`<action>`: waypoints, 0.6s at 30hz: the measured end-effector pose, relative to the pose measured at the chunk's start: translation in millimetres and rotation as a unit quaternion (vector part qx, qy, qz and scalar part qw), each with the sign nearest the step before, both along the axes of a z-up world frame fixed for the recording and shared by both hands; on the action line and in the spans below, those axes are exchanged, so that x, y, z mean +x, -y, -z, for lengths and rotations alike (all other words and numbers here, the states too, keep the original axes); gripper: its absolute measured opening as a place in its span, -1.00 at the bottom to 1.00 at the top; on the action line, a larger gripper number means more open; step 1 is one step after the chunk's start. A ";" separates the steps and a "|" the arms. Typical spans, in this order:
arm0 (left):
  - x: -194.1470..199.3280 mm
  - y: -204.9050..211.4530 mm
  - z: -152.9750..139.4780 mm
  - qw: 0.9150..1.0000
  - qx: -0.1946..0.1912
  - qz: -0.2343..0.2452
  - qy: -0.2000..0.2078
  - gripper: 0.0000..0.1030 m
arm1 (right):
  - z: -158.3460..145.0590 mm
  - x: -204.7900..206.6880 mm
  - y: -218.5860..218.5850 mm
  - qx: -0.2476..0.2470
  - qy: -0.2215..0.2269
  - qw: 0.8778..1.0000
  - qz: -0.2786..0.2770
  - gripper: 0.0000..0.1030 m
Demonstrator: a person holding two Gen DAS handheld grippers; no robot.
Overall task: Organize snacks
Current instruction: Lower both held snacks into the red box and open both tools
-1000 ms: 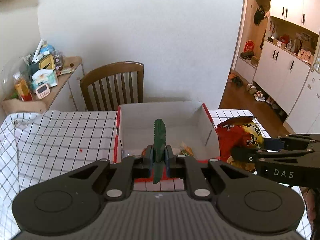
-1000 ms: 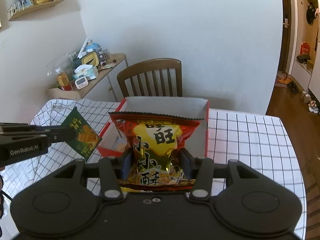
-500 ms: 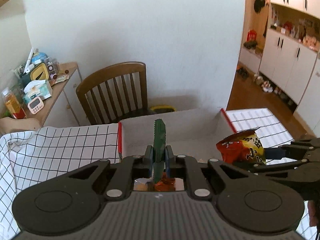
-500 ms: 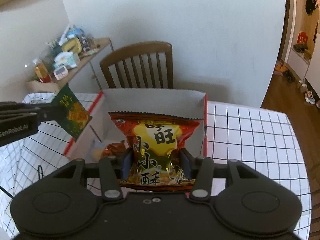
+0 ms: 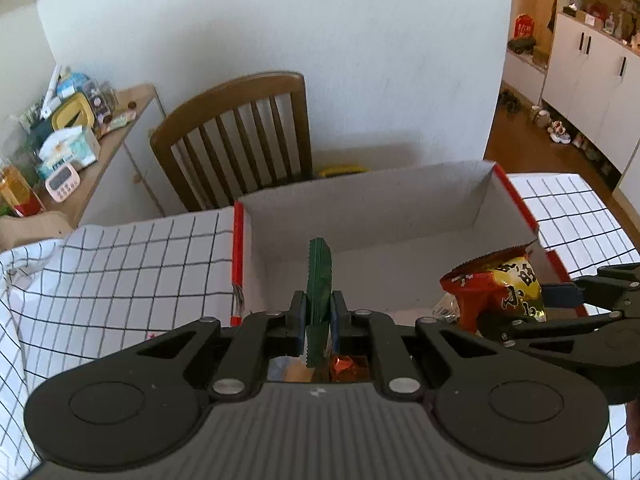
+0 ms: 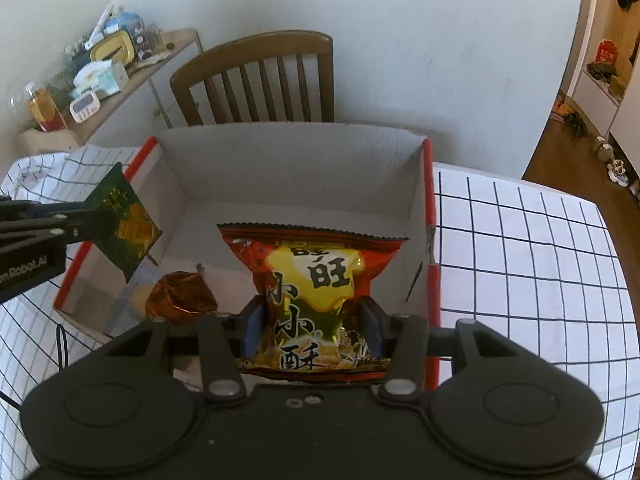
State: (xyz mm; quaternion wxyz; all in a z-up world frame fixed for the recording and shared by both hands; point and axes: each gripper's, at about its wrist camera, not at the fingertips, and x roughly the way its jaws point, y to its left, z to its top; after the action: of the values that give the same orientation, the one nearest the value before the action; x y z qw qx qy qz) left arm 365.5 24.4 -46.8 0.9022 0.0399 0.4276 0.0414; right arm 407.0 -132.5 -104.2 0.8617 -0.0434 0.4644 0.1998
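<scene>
Both packets hang over the open cardboard box, so each drop lies straight down. The left claw is clamped on the green snack packet, held edge-on near the box's left wall. The right claw is clamped on the red snack bag, upright near the right wall.

The right hand-held gripper squeezes a red and yellow snack bag over the open cardboard box. The left hand-held gripper holds a green packet over the box's left side.

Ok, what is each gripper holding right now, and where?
Left gripper: flat dark green snack packet, pinched at its lower part. Right gripper: red-and-yellow puffed snack bag, clamped across its lower half.
</scene>
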 end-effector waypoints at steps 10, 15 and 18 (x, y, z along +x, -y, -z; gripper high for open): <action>12.6 -7.1 24.9 0.999 -0.017 -0.010 -0.040 -0.77 | 17.8 4.2 -2.7 -0.012 -0.019 1.000 -0.009 -0.03; 13.3 -8.4 32.7 0.998 -0.027 -0.014 -0.055 -0.77 | 18.6 2.5 -3.3 -0.017 -0.013 1.000 -0.014 0.03; 11.9 -8.9 31.9 0.998 -0.031 -0.016 -0.058 -0.77 | 18.0 3.1 -4.1 -0.019 -0.012 1.000 -0.013 0.07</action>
State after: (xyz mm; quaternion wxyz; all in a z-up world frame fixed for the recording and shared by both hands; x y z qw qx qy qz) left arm 377.4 33.3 -78.7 0.8758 0.0069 0.4809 0.0399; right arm 410.1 -128.4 -122.2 0.8523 -0.0633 0.4780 0.2028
